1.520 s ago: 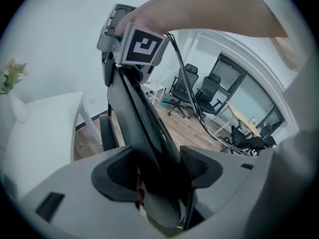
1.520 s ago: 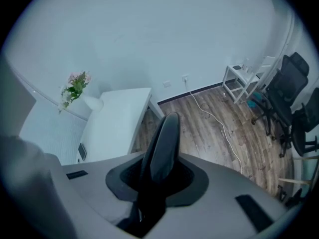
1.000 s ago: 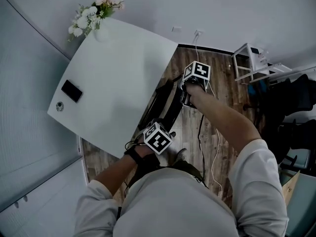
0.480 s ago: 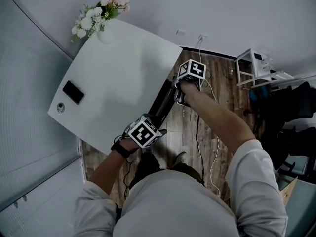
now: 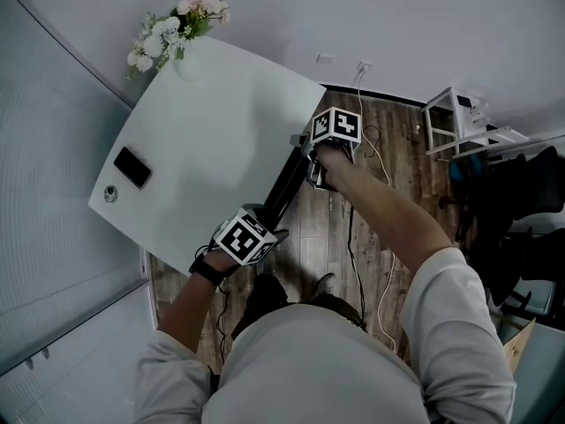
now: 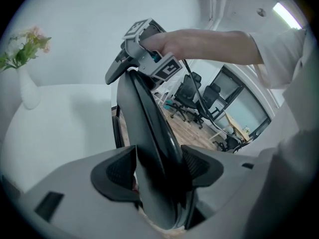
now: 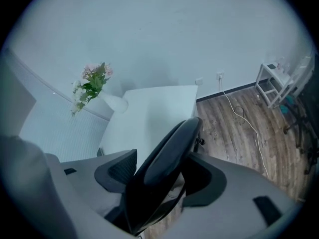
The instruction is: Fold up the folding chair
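The black folding chair [image 5: 284,182] is folded flat and stands upright along the white table's [image 5: 203,122] right edge. My left gripper [image 5: 247,237] holds its near end. In the left gripper view the chair's folded panels [image 6: 149,143] fill the gap between the pads, which press on them. My right gripper [image 5: 331,135] is at the chair's far top end. Its jaws have just been opening, with the chair's rounded edge [image 7: 169,153] still between them and room beside the left pad [image 7: 119,171].
A vase of flowers [image 5: 177,29], a dark phone [image 5: 132,166] and a small round object [image 5: 110,193] sit on the table. A white cable [image 5: 353,228] trails over the wood floor. A white rack [image 5: 455,117] and dark office chairs [image 5: 521,193] stand at the right.
Both hands have carried the chair leftward, closer to the table's edge. The chair now looks thinner and flatter than a second ago.
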Tool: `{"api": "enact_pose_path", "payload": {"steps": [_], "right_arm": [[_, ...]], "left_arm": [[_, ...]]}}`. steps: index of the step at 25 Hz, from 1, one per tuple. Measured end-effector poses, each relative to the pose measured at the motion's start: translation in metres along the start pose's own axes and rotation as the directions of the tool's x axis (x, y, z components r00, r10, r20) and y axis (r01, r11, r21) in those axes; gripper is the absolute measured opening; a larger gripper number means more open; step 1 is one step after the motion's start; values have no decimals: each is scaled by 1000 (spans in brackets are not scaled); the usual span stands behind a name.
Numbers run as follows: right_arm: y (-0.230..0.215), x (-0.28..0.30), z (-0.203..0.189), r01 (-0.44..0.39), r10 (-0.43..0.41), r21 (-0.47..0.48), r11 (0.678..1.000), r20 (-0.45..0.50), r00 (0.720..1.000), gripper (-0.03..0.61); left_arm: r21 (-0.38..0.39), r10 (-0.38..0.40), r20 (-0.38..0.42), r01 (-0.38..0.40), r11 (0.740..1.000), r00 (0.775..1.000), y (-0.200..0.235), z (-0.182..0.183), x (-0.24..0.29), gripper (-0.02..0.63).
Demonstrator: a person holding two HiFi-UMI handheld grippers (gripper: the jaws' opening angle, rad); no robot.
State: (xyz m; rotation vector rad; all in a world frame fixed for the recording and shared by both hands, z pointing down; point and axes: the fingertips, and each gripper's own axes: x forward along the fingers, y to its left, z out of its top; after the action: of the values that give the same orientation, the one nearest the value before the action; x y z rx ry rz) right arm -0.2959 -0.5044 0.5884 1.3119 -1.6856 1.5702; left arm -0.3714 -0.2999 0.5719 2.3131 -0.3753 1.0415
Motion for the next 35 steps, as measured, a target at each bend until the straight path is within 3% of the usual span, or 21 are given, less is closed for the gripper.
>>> {"api": "enact_pose_path", "payload": {"steps": [5, 10, 16, 20, 24, 27, 35], "right_arm": [[1, -12, 4, -42, 44, -52, 998, 41, 998, 304], [-1, -30, 2, -109, 113, -63, 992, 75, 991, 312], [-14, -75, 0, -191, 206, -107, 976, 149, 967, 314], [-35, -135, -3, -151, 221, -254, 955, 275, 936, 284], [-66, -217, -16, -7, 206, -408, 913, 448, 870, 261], [-96, -281, -35, 104, 196, -458, 883, 560, 805, 245], [-193, -430, -108, 347, 92, -365, 864, 791, 604, 168]], "left_arm": [[11, 90, 12, -90, 996, 996, 1, 2, -6, 290], [13, 206, 42, -207, 978, 978, 6, 6, -21, 305], [-14, 325, 171, -327, 945, 930, 3, 46, -54, 313], [-29, 380, 278, -388, 921, 882, -4, 86, -81, 311], [5, 380, 398, -417, 909, 835, -34, 134, -93, 301], [46, 345, 467, -411, 910, 814, -69, 167, -88, 284], [102, 234, 584, -356, 929, 777, -160, 223, -55, 190]]}}
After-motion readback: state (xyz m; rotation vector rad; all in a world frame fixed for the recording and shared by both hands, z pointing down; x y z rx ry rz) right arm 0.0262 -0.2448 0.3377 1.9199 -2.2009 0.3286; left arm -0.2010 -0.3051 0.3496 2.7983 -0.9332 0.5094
